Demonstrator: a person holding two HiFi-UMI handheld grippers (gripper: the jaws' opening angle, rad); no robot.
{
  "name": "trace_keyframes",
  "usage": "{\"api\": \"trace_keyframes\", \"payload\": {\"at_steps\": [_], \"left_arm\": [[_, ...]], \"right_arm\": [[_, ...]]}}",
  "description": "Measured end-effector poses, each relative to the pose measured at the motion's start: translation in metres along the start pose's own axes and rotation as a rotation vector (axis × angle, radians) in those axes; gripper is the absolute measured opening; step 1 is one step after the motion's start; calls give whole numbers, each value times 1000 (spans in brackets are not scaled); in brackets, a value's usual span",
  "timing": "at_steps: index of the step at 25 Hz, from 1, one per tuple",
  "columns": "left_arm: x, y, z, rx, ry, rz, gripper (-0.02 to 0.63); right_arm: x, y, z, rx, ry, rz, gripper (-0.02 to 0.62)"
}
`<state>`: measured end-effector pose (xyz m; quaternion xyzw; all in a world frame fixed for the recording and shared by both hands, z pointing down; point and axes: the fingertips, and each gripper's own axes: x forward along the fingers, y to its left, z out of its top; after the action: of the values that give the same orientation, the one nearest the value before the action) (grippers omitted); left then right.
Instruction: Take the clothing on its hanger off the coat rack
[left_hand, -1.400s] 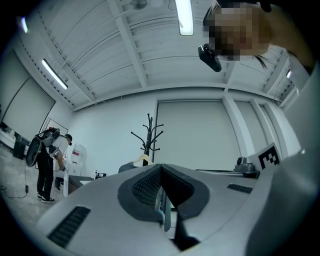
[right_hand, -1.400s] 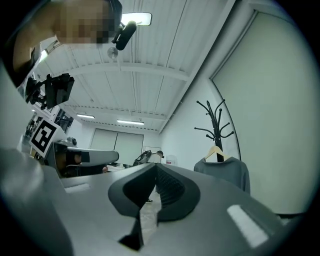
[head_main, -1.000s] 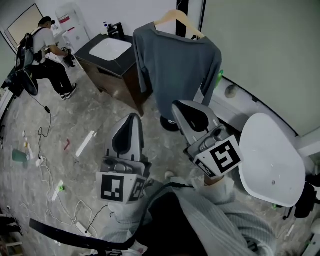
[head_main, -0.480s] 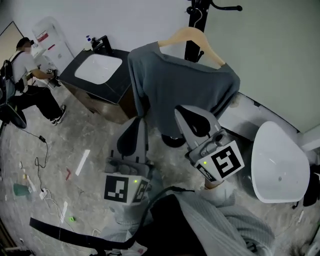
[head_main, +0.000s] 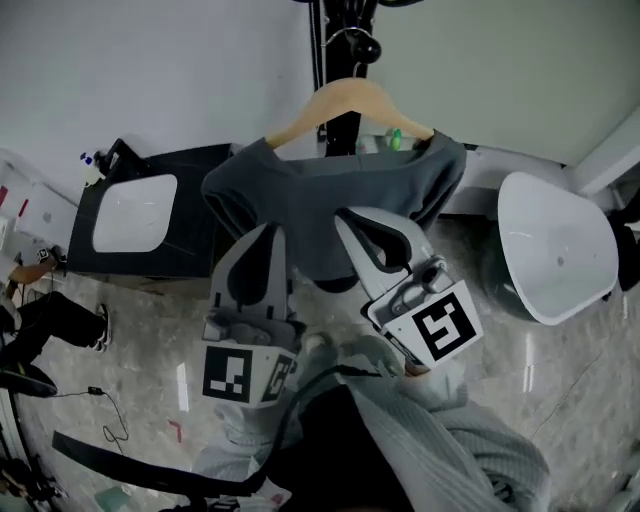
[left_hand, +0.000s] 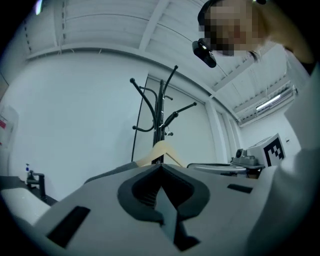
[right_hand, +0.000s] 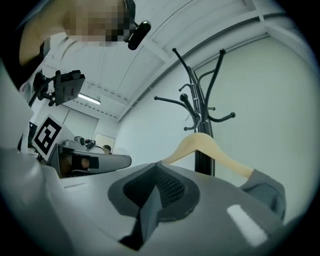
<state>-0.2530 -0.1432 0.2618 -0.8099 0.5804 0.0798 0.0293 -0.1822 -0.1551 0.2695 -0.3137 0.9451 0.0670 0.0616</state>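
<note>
A grey long-sleeved shirt (head_main: 320, 195) hangs on a wooden hanger (head_main: 350, 102), hooked on a black coat rack (head_main: 340, 45) against the wall. Both grippers are raised in front of the shirt, just below the hanger. My left gripper (head_main: 268, 232) is shut and empty, its tip at the shirt's front. Beside it, my right gripper (head_main: 346, 214) is also shut with nothing in it. In the left gripper view the hanger (left_hand: 162, 151) and rack (left_hand: 159, 105) rise just beyond the closed tip (left_hand: 160, 166). From the right gripper view I see the hanger (right_hand: 206, 149), the rack (right_hand: 199, 112) and a shirt shoulder (right_hand: 265, 192).
A dark cabinet with a white sink (head_main: 135, 212) stands left of the rack. A white rounded basin (head_main: 555, 245) stands on the right. A person's legs (head_main: 45, 325) show at the far left edge, with a cable (head_main: 105, 410) on the speckled floor.
The rack and shirt have come closer and now sit straight ahead. Both grippers have risen toward the shirt's upper front, still shut.
</note>
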Motion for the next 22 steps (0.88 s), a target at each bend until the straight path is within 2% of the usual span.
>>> {"api": "trace_keyframes", "payload": {"at_steps": [4, 8, 11, 15, 18, 22], "left_arm": [[46, -12, -15, -14, 14, -84, 5], [80, -30, -19, -34, -3, -138, 5], [99, -42, -14, -15, -22, -144, 5], [117, -42, -7, 67, -27, -105, 5], [123, -39, -2, 126, -26, -88, 5], [122, -38, 3, 150, -17, -112, 5]], "right_arm": [[-10, -50, -16, -3, 51, -124, 2], [-24, -93, -20, -10, 67, -192, 3], [-27, -118, -13, -18, 48, -191, 3], [-19, -145, 2, -48, -7, -153, 2], [-13, -154, 7, -48, -38, -128, 3], [-5, -157, 12, -57, -47, -106, 3]]}}
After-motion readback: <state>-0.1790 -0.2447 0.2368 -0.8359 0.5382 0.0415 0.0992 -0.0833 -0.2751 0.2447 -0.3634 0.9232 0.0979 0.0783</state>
